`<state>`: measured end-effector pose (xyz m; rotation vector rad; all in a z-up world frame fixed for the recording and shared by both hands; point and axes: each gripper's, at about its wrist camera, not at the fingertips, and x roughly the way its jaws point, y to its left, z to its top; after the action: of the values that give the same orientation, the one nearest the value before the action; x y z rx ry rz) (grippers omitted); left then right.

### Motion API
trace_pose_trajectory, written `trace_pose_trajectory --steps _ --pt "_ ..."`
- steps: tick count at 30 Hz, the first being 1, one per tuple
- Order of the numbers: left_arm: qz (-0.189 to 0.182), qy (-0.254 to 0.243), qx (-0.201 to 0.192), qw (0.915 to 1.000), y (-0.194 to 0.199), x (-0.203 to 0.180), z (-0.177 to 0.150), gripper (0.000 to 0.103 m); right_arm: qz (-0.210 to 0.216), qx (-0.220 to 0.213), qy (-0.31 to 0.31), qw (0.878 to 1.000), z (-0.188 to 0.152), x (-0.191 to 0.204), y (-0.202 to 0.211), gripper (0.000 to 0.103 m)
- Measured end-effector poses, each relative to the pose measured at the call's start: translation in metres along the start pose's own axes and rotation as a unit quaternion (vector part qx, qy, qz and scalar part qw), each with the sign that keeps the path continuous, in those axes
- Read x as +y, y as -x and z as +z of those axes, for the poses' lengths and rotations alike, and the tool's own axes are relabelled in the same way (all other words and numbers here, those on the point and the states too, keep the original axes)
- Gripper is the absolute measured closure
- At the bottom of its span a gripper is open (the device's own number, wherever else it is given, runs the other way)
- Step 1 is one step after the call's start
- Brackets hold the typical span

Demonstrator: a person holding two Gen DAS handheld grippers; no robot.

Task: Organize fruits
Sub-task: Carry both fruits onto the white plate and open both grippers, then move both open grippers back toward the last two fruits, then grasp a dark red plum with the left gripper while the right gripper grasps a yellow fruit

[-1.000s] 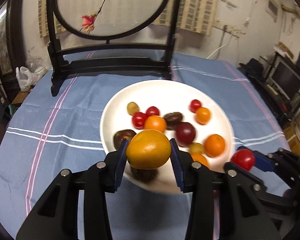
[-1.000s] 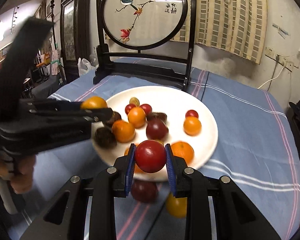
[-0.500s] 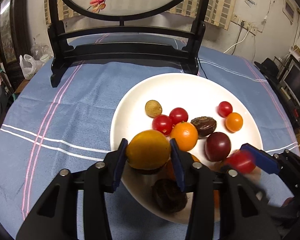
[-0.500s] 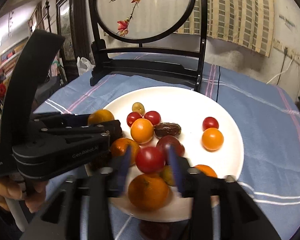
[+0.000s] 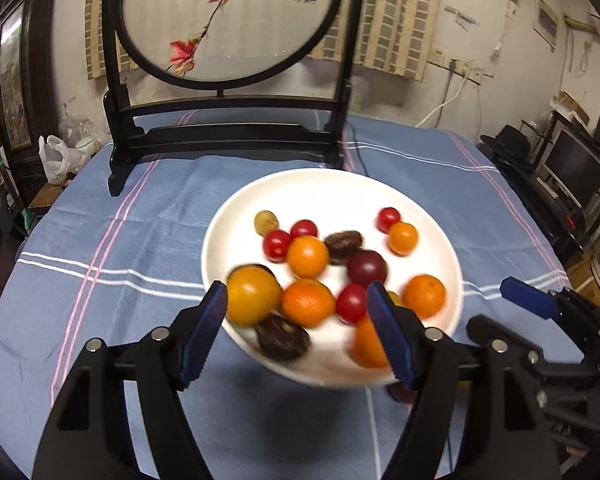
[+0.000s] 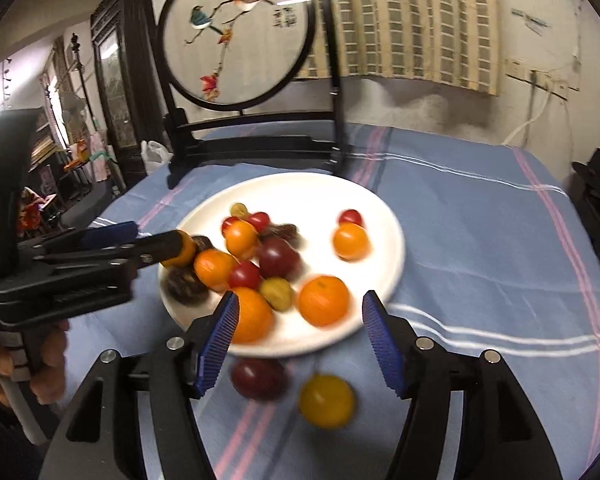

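On the blue striped tablecloth (image 5: 140, 240), your round white plate (image 5: 320, 188) already carries most of the fruit. Your left gripper (image 5: 296, 328) and right gripper (image 6: 296, 340) are both spreading, pinching nothing. A dark red plum (image 6: 258, 376) and a yellow-orange fruit (image 6: 326, 400), apparently a small citrus, remain on the cloth just beside the plate's near rim.

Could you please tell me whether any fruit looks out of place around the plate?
Yes: a dark purple round fruit and a yellow round fruit lie on the blue striped tablecloth, just off the near rim of the white round plate that holds the rest.
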<state>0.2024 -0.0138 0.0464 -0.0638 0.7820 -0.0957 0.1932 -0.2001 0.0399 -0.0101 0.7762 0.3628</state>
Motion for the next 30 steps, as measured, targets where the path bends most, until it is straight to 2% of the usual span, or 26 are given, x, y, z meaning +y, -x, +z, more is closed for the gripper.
trace_pose_trajectory --steps 4,9,16,18,20,21,30 --pt "-0.008 -0.003 0.007 0.9999 0.009 -0.013 -0.018 0.029 -0.008 0.006 -0.019 1.0 -0.017 -0.017 0.01 0.038" --pt "-0.02 -0.017 0.029 0.9992 0.012 -0.033 -0.048 0.029 0.004 0.011 -0.062 0.998 -0.033 -0.041 0.015 0.038" --pt "-0.022 -0.061 0.07 0.9954 -0.008 -0.069 -0.085 0.029 0.009 0.012 -0.066 0.998 -0.037 -0.047 0.021 0.038" --pt "-0.011 -0.066 0.082 0.9944 -0.019 -0.075 -0.089 0.029 0.015 0.014 -0.067 0.998 -0.037 -0.046 0.023 0.038" --pt "-0.007 -0.065 0.091 0.9937 -0.026 -0.079 -0.091 0.038 0.019 0.01 -0.069 0.997 -0.036 -0.046 0.027 0.038" --pt "-0.006 -0.062 0.094 0.9937 -0.03 -0.08 -0.09 0.038 0.023 0.008 -0.069 0.997 -0.036 -0.046 0.028 0.038" --pt "0.01 -0.048 0.085 0.9951 -0.048 -0.091 -0.08 0.038 0.033 0.006 -0.063 0.997 -0.034 -0.04 0.033 0.038"
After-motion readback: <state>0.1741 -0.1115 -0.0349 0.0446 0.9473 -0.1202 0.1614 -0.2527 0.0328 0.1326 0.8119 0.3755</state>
